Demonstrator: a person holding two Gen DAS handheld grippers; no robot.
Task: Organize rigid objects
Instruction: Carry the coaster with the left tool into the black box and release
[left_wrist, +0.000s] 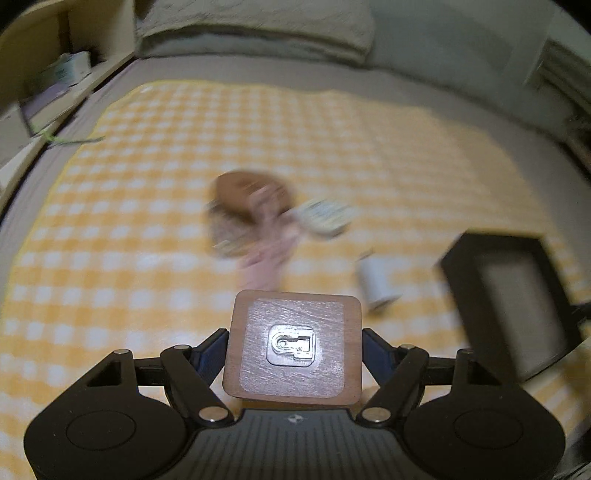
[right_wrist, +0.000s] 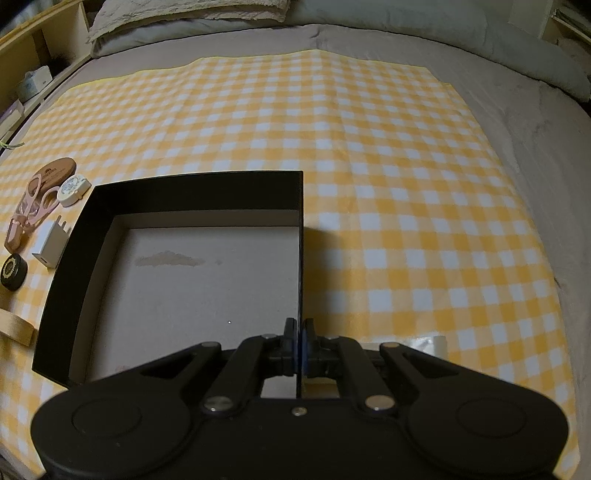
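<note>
My left gripper (left_wrist: 293, 347) is shut on a square wooden block with a metal hanger plate (left_wrist: 293, 347) and holds it above the yellow checked cloth (left_wrist: 147, 166). Blurred ahead lie a brown oval piece (left_wrist: 243, 194), pink scissors (left_wrist: 264, 254), a white round case (left_wrist: 325, 216) and a white charger (left_wrist: 376, 282). The black open box (left_wrist: 513, 291) is at the right. My right gripper (right_wrist: 298, 343) is shut on the right wall of the black box (right_wrist: 301, 258). Left of the box lie the charger (right_wrist: 51, 243), scissors (right_wrist: 31, 208), round case (right_wrist: 74, 190), brown piece (right_wrist: 59, 166) and a black round tin (right_wrist: 13, 271).
The cloth lies on a grey bed (right_wrist: 535, 122) with pillows (right_wrist: 184, 14) at the far end. A wooden shelf (right_wrist: 33, 55) with boxes stands at the left. A wooden piece (right_wrist: 16, 326) lies at the left edge. Bare cloth spreads right of the box.
</note>
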